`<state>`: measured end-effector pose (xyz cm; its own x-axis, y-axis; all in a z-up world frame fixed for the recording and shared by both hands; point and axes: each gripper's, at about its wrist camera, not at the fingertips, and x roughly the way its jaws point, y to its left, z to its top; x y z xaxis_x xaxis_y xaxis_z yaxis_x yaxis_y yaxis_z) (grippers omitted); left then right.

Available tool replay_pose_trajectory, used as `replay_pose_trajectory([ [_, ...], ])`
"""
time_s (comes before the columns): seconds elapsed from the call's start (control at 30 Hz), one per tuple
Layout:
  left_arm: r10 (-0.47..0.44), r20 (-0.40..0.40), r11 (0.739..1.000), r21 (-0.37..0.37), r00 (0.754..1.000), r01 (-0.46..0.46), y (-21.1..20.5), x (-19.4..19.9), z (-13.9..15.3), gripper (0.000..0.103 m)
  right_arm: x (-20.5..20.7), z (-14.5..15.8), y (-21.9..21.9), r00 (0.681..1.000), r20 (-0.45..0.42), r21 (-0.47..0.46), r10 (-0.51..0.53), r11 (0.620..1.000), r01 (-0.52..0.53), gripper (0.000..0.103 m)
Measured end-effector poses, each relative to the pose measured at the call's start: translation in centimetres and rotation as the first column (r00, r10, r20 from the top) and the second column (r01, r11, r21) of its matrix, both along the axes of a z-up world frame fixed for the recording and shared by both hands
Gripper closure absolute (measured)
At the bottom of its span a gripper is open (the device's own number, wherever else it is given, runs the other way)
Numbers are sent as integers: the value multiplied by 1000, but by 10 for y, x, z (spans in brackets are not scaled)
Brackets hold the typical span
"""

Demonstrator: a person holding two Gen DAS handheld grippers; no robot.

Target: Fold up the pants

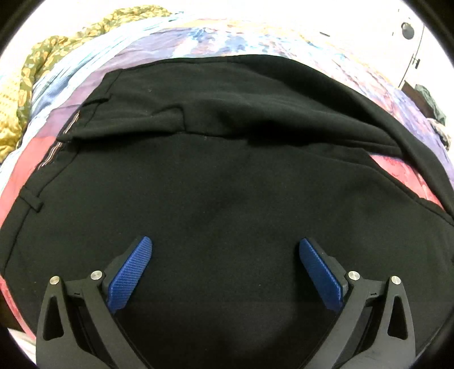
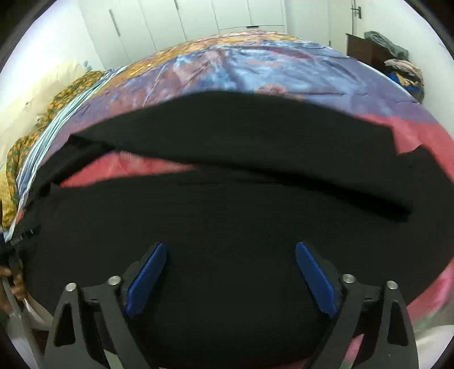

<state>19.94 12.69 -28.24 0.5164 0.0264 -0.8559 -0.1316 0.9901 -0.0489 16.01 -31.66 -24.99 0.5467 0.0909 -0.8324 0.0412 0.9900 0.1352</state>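
Black pants [image 1: 227,176] lie spread on a bed with a colourful cover [image 1: 176,39]. The left wrist view shows their waistband [image 1: 54,156] at the left, with a belt loop and a striped lining. My left gripper [image 1: 225,244] is open and empty, just above the near pant panel. In the right wrist view the pants [image 2: 227,215] show two legs lying apart, with red cover between them. My right gripper [image 2: 231,249] is open and empty over the near leg.
A yellow-green patterned blanket [image 1: 37,73] is bunched at the bed's left edge. White wardrobe doors [image 2: 198,17] stand behind the bed. A dark cabinet with piled clothes [image 2: 391,54] stands at the far right.
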Motion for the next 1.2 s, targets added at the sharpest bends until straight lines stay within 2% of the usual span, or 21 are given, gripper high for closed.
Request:
replay_pose_trajectory([
  [0.07, -1, 9, 1000, 10, 1000, 1, -1, -1, -1, 1, 2, -4, 7, 1000, -14, -46, 11, 999, -12, 0],
  [0.2, -2, 14, 1000, 31, 1000, 1, -4, 1, -2, 0, 0, -10, 4, 1000, 2, -23, 5, 1000, -5, 0],
  [1.2, -3, 45, 999, 54, 999, 0, -12, -9, -3, 0, 0, -8, 6, 1000, 24, -65, -5, 998, 6, 0],
])
